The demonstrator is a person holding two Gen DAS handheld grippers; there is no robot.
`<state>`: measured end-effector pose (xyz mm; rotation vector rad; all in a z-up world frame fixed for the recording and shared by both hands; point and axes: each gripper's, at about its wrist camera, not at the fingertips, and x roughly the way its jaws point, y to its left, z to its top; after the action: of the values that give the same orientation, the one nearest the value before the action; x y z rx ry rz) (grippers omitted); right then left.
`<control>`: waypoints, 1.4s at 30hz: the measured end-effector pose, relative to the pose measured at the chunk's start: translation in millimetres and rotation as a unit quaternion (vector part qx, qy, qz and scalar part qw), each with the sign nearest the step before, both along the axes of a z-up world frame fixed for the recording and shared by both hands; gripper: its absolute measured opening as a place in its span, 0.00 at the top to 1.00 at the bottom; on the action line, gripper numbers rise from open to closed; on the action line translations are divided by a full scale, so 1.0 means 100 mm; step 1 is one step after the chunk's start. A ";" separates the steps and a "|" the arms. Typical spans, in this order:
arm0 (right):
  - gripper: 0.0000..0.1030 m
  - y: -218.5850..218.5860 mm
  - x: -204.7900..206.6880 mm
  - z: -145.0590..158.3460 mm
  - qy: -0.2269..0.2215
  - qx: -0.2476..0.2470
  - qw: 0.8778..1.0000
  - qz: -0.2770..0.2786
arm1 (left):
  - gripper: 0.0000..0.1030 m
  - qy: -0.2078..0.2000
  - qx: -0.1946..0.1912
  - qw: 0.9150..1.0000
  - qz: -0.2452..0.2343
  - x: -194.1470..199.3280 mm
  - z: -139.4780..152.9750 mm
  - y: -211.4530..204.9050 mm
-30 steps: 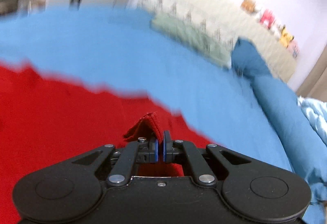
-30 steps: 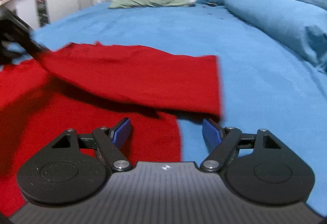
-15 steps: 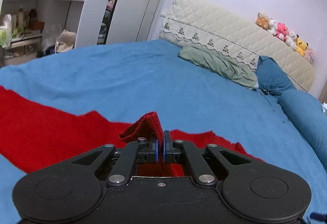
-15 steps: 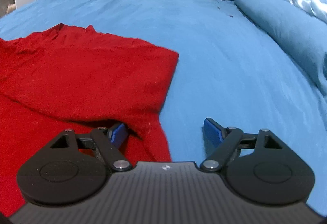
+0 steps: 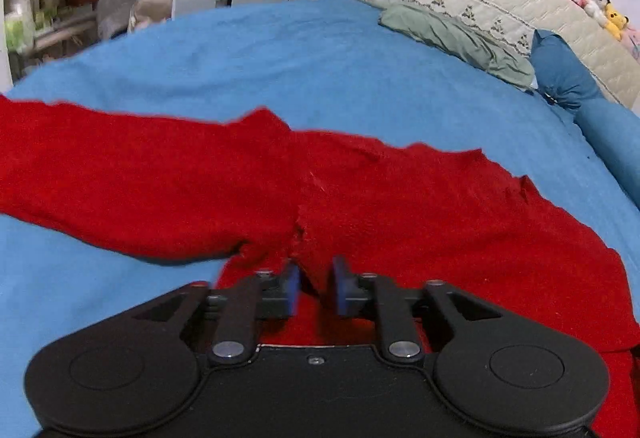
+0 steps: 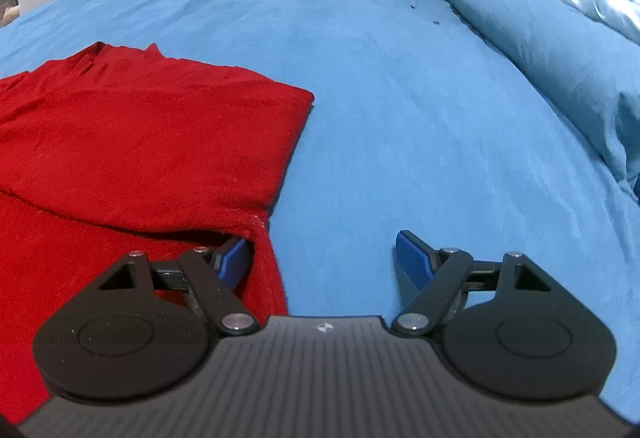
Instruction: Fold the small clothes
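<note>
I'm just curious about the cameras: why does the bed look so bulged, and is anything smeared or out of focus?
Both views are fisheye, so the flat blue bed bows into a dome. In the left wrist view the red garment is softly smeared and the shelves are blurred. The right wrist view is sharper; the garment's folded flap throws a thin shadow at its edge.

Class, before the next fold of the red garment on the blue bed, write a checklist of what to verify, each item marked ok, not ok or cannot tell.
1. Left gripper letting go: ok, jaws opening, red garment no longer pinched.
2. Right gripper free: ok, open wide, holding nothing.
3. Folded flap lies flat: ok.
4. Long sleeve tucked in: not ok, spread out over the blue sheet.
5. Near hem even: cannot tell, hidden behind the grippers.
</note>
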<state>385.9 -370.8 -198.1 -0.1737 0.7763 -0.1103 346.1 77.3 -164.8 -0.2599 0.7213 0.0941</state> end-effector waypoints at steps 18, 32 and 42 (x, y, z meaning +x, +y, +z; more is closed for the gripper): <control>0.09 0.18 -0.08 0.20 -0.049 0.022 0.998 0.037 | 0.92 -0.006 0.131 0.989 -0.067 0.63 -0.08 -0.32; 0.09 0.65 -0.03 -0.01 -0.051 0.056 0.988 0.137 | 0.38 -0.067 0.141 0.984 -0.087 0.22 0.07 -0.52; 0.03 0.48 0.11 -0.16 -0.001 0.106 0.989 0.105 | 0.39 -0.002 0.093 0.991 -0.096 0.31 -0.17 -0.56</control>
<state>396.4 -322.9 -213.9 -0.0518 0.7581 0.1716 377.3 21.3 -181.4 -0.0117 0.7247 -0.0219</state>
